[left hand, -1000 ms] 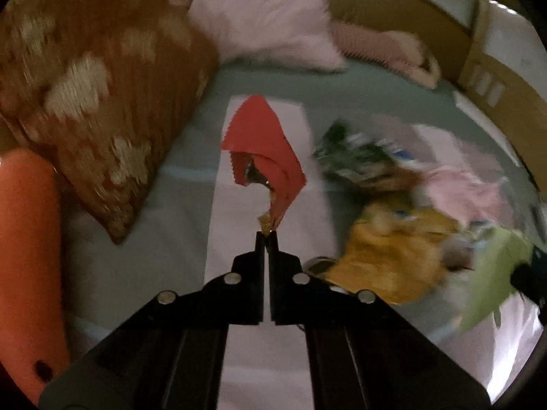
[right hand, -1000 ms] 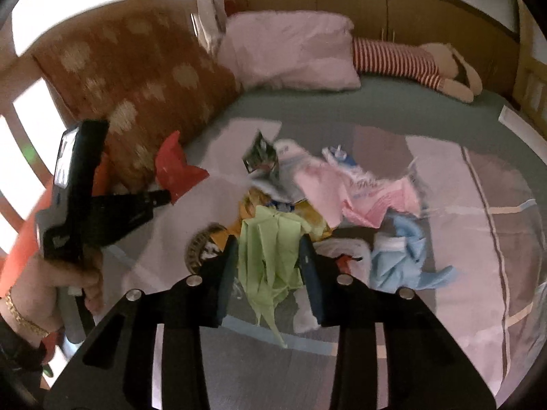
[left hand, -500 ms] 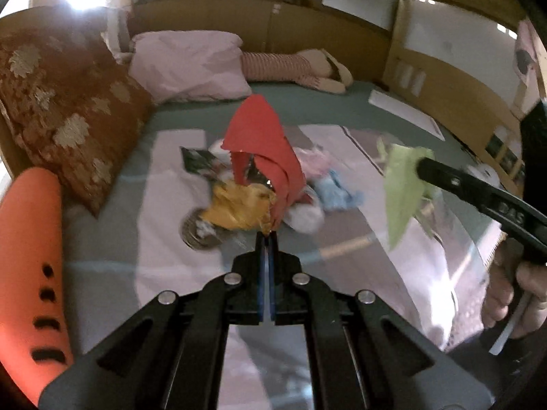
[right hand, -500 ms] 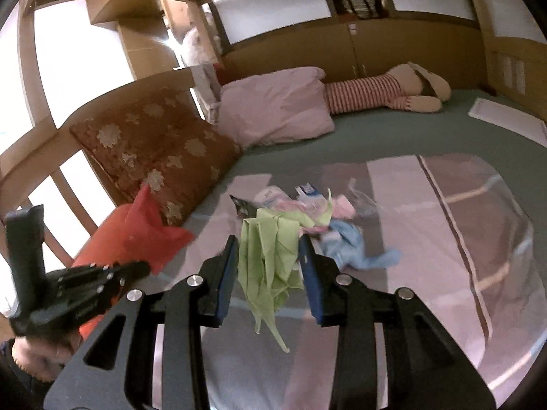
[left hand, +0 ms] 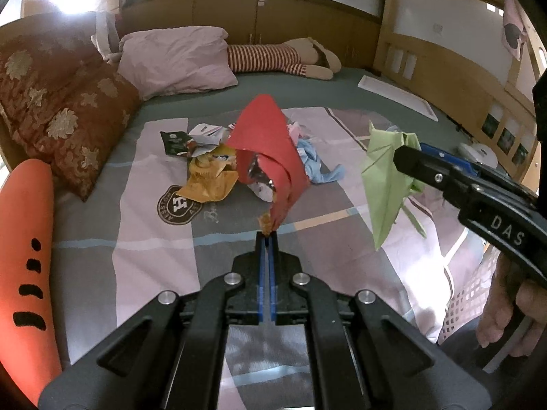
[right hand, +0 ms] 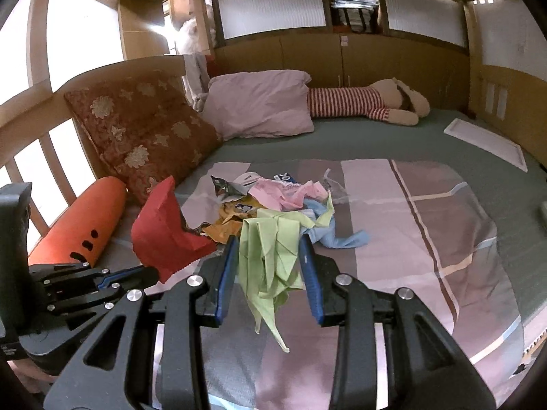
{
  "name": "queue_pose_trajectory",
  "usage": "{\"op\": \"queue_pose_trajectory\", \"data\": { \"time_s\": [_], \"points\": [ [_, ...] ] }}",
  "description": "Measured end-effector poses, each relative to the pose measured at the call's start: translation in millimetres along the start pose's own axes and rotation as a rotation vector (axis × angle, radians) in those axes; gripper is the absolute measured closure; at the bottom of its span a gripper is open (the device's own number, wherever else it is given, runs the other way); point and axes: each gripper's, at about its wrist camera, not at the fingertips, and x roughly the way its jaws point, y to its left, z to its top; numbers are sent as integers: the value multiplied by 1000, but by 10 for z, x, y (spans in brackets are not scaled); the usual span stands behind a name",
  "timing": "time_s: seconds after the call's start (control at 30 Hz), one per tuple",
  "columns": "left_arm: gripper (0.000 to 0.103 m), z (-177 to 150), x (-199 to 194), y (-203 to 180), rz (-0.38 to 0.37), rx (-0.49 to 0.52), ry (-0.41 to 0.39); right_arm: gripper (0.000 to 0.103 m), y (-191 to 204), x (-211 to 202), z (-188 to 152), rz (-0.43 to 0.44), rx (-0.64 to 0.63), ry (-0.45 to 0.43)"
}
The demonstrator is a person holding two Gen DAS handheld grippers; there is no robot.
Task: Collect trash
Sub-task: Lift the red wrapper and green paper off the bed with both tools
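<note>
Both grippers now sit higher above the trash pile [left hand: 218, 167] than before. The left gripper [left hand: 267, 235] pinches the red paper [left hand: 273, 150] tight; the right gripper [right hand: 270, 256], part-open, clasps the green paper [right hand: 270, 256].

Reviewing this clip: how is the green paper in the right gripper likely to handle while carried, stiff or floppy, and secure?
The green paper looks light and floppy: creased folds sag and a thin strip dangles below the right gripper. It probably crushes rather than resists. The fingers sit fairly wide around a bunched wad, so the hold may be loose and it could slip.
</note>
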Motion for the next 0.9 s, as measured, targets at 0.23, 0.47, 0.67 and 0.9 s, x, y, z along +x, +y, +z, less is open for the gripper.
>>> {"op": "queue_pose_trajectory", "data": {
  "time_s": [0.23, 0.47, 0.67, 0.9],
  "points": [
    [100, -8, 20, 52, 17, -3, 13, 66, 77, 140, -19, -2, -20, 25],
    [100, -15, 35, 38, 18, 4, 19, 66, 108, 140, -25, -2, -30, 26],
    [100, -33, 53, 20, 18, 9, 26, 66, 82, 145, -23, -3, -28, 33],
    [100, -34, 58, 11, 23, 10, 31, 66, 91, 149, -30, -4, -28, 36]
  ]
}}
